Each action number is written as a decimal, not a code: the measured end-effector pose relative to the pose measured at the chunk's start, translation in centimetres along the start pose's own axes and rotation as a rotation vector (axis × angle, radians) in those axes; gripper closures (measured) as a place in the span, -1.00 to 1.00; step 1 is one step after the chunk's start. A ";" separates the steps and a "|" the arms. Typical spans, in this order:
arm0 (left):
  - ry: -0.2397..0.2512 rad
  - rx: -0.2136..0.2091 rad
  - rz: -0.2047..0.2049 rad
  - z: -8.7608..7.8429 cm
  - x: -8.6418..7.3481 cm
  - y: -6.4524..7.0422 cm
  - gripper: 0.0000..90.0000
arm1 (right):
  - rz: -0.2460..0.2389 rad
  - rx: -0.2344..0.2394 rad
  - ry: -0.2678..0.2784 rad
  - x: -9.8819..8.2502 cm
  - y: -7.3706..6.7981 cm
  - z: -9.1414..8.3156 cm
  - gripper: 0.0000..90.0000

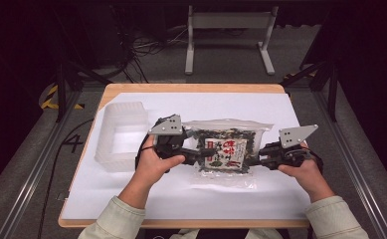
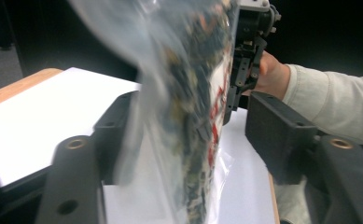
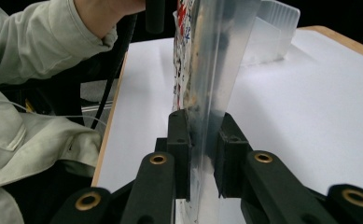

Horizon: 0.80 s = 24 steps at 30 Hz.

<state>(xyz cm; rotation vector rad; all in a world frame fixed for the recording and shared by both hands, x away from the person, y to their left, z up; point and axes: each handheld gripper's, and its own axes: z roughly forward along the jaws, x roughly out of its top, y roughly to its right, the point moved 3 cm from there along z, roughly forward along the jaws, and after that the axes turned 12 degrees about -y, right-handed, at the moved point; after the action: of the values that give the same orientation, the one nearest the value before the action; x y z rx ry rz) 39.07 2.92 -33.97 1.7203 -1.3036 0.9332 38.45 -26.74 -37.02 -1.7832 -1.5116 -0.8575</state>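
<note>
Both forearms reach in from the near edge of the surface [image 1: 280, 107], hands level, meeting at the clear snack bag [image 1: 226, 149]. The right hand-held gripper [image 3: 202, 154] pinches the bag's right edge, jaws pressed together on the film. The left hand-held gripper [image 2: 184, 140] stands spread, the bag's left edge hanging loose between its jaws. The bag hangs just right of the translucent plastic tub [image 1: 119, 134].

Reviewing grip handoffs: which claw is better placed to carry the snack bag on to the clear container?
Right, probably. The right claw is clamped on the snack bag's edge, while the left claw stands open around it, though the clear container lies on the left.
</note>
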 end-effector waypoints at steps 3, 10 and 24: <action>-0.006 0.012 0.002 -0.2 -0.3 -0.2 0.10 | -0.006 0.007 0.008 0.4 0.2 0.4 0.76; 0.005 -0.009 0.002 -0.7 -0.6 -0.2 0.39 | -0.016 0.001 0.013 0.7 0.3 0.9 0.75; 0.017 -0.056 0.032 -1.2 -0.1 0.3 0.59 | -0.021 -0.069 0.028 0.8 0.5 0.9 0.63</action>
<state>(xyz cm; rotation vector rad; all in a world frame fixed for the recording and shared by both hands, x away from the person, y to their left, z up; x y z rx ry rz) 38.66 3.97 -33.46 1.6494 -1.3372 0.9191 39.07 -25.64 -36.87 -1.7999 -1.5013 -0.9520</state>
